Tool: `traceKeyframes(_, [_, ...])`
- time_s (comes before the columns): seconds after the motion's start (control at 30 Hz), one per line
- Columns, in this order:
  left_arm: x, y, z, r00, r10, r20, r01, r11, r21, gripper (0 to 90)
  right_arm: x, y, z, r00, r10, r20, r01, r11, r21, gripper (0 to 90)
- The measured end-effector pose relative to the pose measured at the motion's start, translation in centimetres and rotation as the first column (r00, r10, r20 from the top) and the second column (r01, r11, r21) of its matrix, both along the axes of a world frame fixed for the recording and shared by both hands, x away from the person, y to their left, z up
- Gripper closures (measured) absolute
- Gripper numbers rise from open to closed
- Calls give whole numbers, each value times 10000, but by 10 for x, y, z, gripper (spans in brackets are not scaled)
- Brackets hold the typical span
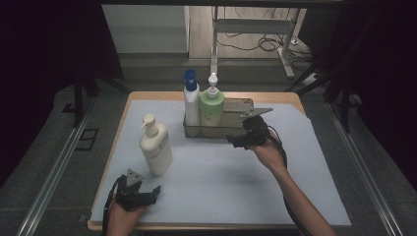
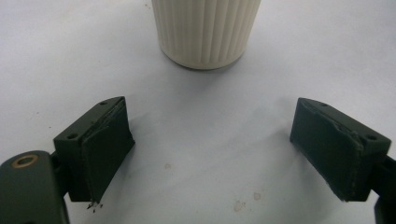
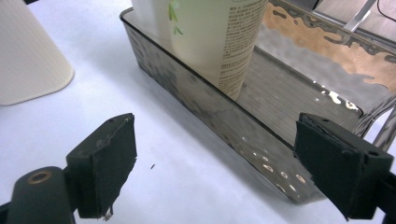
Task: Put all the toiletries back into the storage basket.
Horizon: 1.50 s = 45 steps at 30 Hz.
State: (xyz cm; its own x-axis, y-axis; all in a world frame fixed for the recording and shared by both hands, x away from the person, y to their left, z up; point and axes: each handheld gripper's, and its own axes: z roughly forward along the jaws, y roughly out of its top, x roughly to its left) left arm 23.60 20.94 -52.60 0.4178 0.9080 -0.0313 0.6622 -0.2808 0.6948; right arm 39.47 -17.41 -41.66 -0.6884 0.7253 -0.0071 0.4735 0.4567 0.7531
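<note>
Smoky clear plastic forms the rectangular bin point(image 1: 236, 132) at the back of my table, and two pump bottles already stand in its left end: a white one with a blue pump point(image 1: 191, 101) and a pale green one point(image 1: 212, 109) just beside it. The right half of the bin is bare. A third bottle, cream with a ribbed body point(image 1: 156, 146), stands upright on the white table cover point(image 1: 295, 162), well to the left of the bin and nearer me.

My right gripper point(image 1: 239, 141) sits at the bin's near wall, just below the green bottle. In the right gripper view its jaws stand wide apart with nothing between them; the bin wall runs past the right jaw without being pinched. I judge the green bottle has been set down and let go.

My left gripper point(image 1: 153, 191) rests low near the front edge, jaws likewise spread and bare, pointing at the base of the cream bottle, which is near but not touching.

The next move, as I read it, is the cream bottle: bring open jaws round its ribbed body, squeeze, lift clear of the wall and lower it into the bare right half, keeping it upright.
</note>
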Motion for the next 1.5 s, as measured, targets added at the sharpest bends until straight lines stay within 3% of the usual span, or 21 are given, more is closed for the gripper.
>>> traceKeyframes(0.17, [0, 0, 0, 10000, 3, 0, -3, 10000, 1, 119, -8, -6, 4, 10000, 79, 48, -80, 9999, 109, 67])
traceKeyframes(0.33, [0, 0, 0, 10000, 3, 7, -3, 10000, 1, 119, -18, -13, 4, 9999, 145, 45, -145, 9999, -81, 0])
traceKeyframes(0.5, [0, 0, 0, 10000, 12, 31, -12, 10000, 10, 119, -25, -21, 1, 9998, 158, 83, -154, 9985, -535, 0])
traceKeyframes(0.73, [0, 0, 0, 10000, 19, 34, -19, 10000, 3, 119, -36, -34, -4, 9995, 281, -125, -289, 9966, -767, 0])
traceKeyframes(1.17, [0, 0, 0, 10000, 17, 34, -17, 10000, 5, 119, -58, -64, -20, 9993, 149, -343, -174, 9971, -745, 0])
traceKeyframes(1.5, [0, 0, 0, 10000, 29, 36, -29, 10000, -9, 119, -75, -86, -40, 9977, -399, -553, 375, 9984, -429, 0])
